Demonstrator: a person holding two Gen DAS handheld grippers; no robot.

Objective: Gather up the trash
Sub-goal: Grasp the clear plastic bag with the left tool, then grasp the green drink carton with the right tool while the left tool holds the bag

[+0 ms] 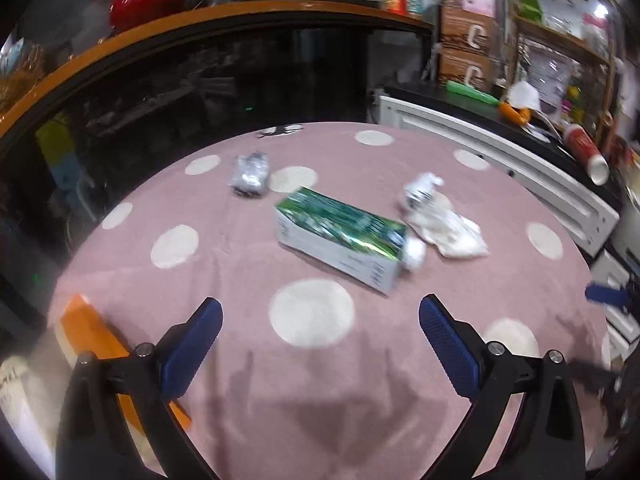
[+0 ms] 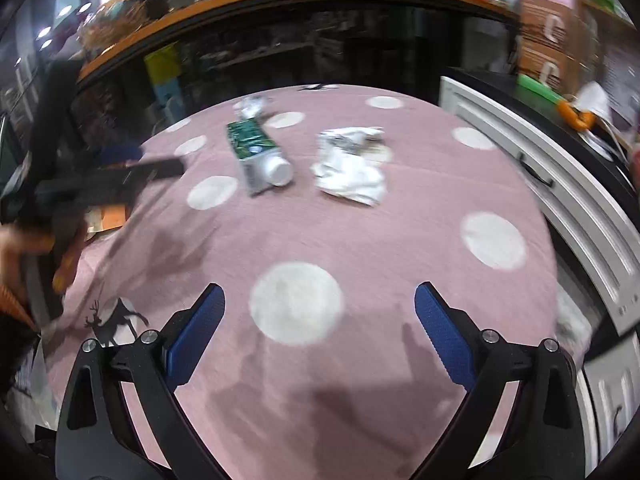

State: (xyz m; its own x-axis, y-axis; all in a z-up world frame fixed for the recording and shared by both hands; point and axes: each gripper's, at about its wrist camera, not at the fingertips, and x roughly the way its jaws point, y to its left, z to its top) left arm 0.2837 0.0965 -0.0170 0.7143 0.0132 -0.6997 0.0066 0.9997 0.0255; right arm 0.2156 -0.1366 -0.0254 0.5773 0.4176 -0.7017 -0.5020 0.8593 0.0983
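Note:
A green and white carton [image 1: 340, 236] lies on its side on the pink dotted tablecloth [image 1: 240, 264]; it also shows in the right wrist view [image 2: 252, 152]. A white cup [image 2: 278, 170] lies at its open end. Crumpled white tissue [image 1: 448, 228] lies to its right, seen too in the right wrist view [image 2: 352, 172]. A crumpled silver wrapper [image 1: 250, 174] lies at the far side. My left gripper [image 1: 320, 312] is open and empty, short of the carton. My right gripper [image 2: 318, 300] is open and empty, well short of the tissue.
An orange flat object [image 1: 92, 340] lies at the table's left edge. A white cabinet [image 1: 520, 168] stands close on the right with cluttered shelves behind. A dark counter with an orange edge [image 1: 200, 16] runs along the back. The left gripper [image 2: 120, 180] crosses the right view's left side.

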